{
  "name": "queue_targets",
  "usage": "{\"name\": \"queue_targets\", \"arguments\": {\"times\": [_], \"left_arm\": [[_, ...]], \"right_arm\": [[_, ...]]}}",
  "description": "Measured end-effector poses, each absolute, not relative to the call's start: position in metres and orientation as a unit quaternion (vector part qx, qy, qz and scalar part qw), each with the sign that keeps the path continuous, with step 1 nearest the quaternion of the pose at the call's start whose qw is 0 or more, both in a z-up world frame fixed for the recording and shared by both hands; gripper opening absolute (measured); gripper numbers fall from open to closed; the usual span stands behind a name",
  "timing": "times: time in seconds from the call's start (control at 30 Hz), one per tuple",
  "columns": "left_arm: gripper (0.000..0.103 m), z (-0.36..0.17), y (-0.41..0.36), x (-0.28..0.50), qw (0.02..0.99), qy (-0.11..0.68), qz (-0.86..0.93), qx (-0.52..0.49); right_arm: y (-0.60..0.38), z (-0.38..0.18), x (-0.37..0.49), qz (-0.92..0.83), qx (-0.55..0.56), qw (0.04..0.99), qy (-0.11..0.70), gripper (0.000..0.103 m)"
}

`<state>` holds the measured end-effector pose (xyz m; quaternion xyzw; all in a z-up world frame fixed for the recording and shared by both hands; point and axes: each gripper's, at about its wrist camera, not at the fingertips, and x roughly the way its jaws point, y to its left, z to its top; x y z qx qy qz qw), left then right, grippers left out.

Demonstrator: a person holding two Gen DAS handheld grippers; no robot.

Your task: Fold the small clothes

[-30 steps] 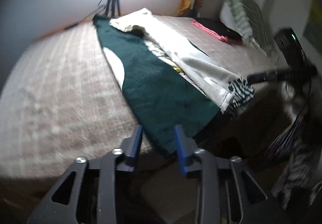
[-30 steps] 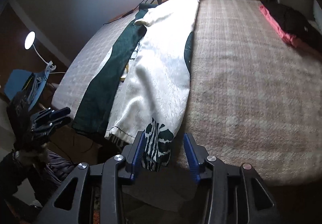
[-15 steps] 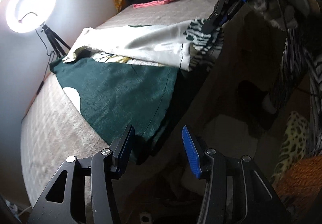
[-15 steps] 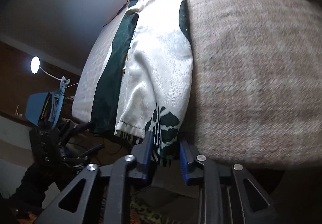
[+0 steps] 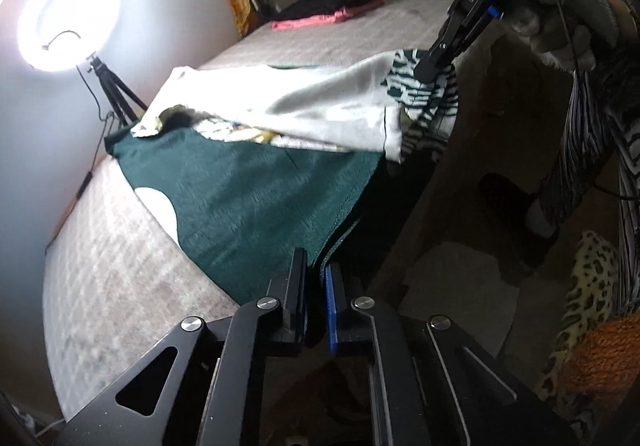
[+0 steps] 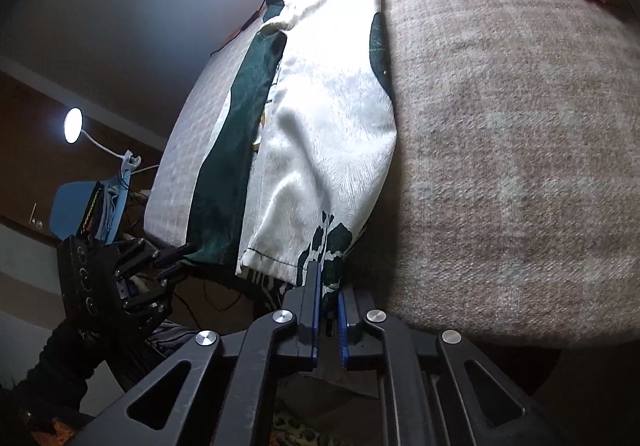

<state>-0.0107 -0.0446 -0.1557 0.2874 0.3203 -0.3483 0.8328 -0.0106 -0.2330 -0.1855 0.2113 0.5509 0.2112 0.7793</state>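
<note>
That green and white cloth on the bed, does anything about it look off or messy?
The garment lies askew: its near hem hangs off the bed edge, and the white half is folded unevenly over the green, bunched at the far end. Both grippers pinch the hem. No visible damage.

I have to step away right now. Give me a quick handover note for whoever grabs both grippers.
Left gripper: shut on the garment's green near corner at the bed edge.
Right gripper: shut on the striped near corner beside the white panel.
Garment lies lengthwise on the bed, white half overlapping the green.
Done: both near corners gripped.
Left: lift and fold it; no fold made with this grip yet.
</note>
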Motion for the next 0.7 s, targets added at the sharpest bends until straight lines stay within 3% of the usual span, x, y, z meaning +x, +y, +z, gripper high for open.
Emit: {"name": "queue_targets", "arguments": {"times": [0.43,0.7], "left_arm": [[0.000,-0.096,-0.023,0.047,0.873,0.291,-0.343,0.190],[0.000,-0.084,-0.025,0.072,0.865,0.278,-0.369,0.196]], "right_arm": [[-0.250,-0.141,0.021,0.252,0.290,0.777,0.498,0.002],[-0.240,-0.125,0.071,0.258,0.281,0.787,0.485,0.002]]}}
